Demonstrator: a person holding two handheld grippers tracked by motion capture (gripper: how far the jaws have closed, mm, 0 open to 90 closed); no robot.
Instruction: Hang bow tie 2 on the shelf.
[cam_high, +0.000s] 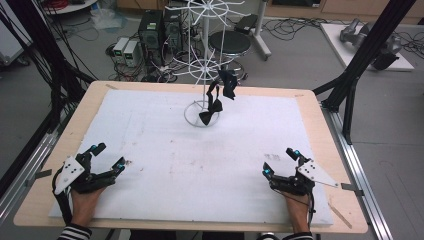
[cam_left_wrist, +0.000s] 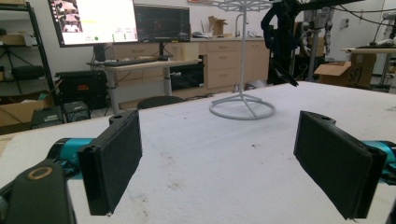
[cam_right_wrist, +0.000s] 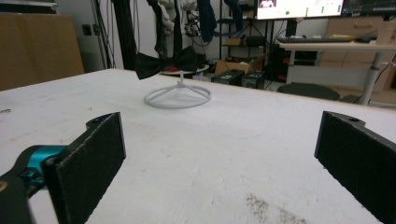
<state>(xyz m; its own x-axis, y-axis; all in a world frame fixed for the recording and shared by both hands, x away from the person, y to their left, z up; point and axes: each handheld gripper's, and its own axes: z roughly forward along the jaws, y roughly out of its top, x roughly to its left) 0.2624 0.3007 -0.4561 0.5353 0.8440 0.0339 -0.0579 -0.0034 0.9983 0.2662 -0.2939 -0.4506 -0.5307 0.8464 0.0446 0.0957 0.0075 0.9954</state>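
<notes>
the desk (cam_high: 310, 107) is a pale wood board covered almost edge to edge by a white, slightly scuffed foam-like sheet (cam_high: 165, 145) with faint brown marks near its middle. close to the far edge, about centred, stands a white wire rack (cam_high: 204, 75): a thin upright post on a ring base, with spoked tiers of hooks above. two black bow ties hang from it; the lower bow tie (cam_high: 212, 106) dangles just above the ring base, and the upper bow tie (cam_high: 229, 84) hangs from a hook to its right. both look like soft matte fabric with thin neck straps.

the left tool (cam_high: 109, 157) rests at the near left corner and the right tool (cam_high: 281, 161) at the near right corner, each held in a hand, each with jaws spread wide and nothing between the flat, black, textured pads. both sit well apart from the rack.

the step in hand appears to be the reach toward a hanging bow tie. the operator would do well to bring one tool in level with the knot of the lower bow tie, jaws kept wide until the pads straddle the fabric, then close on the knot rather than on the strap. the rack looks light and top-heavy; the second tool may need to steady its post, and the tie should probably be lifted up off its hook, not pulled sideways.
</notes>
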